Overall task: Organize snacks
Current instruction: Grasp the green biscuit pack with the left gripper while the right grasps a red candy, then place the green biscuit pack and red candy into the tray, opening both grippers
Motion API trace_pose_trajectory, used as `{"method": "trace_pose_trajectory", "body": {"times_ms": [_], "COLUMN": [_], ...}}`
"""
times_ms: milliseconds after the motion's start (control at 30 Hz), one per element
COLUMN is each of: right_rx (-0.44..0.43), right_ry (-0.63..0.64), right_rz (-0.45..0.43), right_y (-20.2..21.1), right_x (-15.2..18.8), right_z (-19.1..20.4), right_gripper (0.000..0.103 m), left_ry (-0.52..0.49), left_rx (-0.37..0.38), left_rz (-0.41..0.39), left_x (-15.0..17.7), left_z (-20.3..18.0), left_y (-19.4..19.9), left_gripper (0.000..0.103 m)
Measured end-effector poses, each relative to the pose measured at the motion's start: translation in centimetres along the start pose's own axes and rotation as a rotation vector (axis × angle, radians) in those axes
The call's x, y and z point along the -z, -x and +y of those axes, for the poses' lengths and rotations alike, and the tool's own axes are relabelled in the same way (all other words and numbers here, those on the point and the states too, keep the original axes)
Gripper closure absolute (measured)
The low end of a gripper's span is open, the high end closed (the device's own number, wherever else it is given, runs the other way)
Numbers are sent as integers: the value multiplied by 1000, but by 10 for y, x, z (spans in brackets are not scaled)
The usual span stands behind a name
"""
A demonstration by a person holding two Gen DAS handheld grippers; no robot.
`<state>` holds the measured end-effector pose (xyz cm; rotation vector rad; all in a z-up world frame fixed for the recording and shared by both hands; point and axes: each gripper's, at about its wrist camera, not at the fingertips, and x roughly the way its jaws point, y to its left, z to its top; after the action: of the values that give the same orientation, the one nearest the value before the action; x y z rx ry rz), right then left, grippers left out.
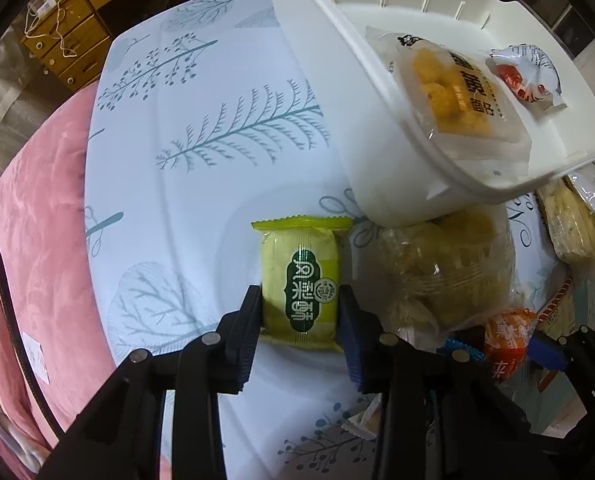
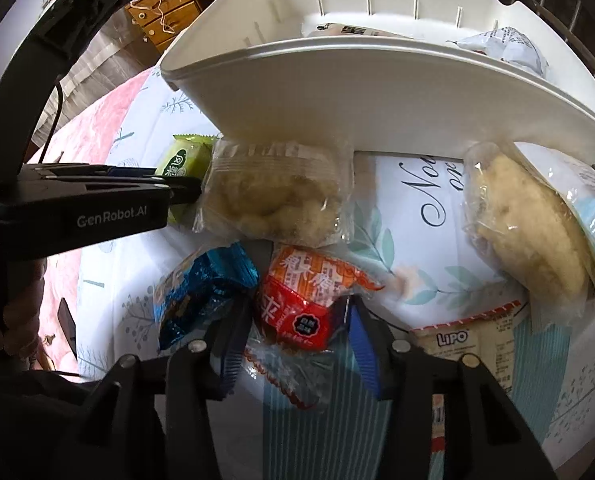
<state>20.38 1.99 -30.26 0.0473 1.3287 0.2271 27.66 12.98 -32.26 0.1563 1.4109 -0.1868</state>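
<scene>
The left gripper (image 1: 300,312) points down at the table and its pads are pressed on both sides of a yellow-green cake packet (image 1: 300,280), which lies flat on the leaf-print cloth (image 1: 201,128). The right gripper (image 2: 297,320) has its fingers closed around a red-orange packet (image 2: 301,300) (the wrapper bulges up between the blue pads). Just left of that sits a blue foil packet (image 2: 201,292), touching the left finger. Behind them a clear bag of pale pastry (image 2: 273,196) lies against the foot of the white bin (image 2: 377,92), and a second clear bag (image 2: 525,236) rests further right. A LIPO box (image 2: 477,344) lies near the right finger. Inside the bin there is already an orange snack pack (image 1: 453,92) and a small red-and-white packet (image 1: 529,76) beside it.
</scene>
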Motion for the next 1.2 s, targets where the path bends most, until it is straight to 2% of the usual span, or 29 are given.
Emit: {"method": "trace_pose_trajectory", "body": {"times_ms": [233, 267, 567, 800, 1000, 1200], "right_rx": [59, 64, 77, 81, 81, 75], "right_ry": [-3, -8, -27, -45, -103, -181], "right_rz": [-14, -22, -132, -220, -289, -332], "right_y": [16, 20, 61, 96, 129, 154], "right_x": [2, 3, 19, 41, 61, 73], "right_z": [1, 1, 22, 45, 52, 42], "right_gripper": [59, 64, 64, 64, 64, 64], "left_ry": [49, 56, 56, 69, 61, 19], "left_rx": [-6, -7, 25, 39, 69, 125], "left_rz": [44, 49, -10, -20, -16, -39], "left_x": [13, 16, 69, 111, 127, 134], "left_z": [18, 21, 37, 51, 61, 50], "left_y": [18, 23, 81, 126, 149, 174], "left_gripper": [68, 68, 68, 68, 68, 68]}}
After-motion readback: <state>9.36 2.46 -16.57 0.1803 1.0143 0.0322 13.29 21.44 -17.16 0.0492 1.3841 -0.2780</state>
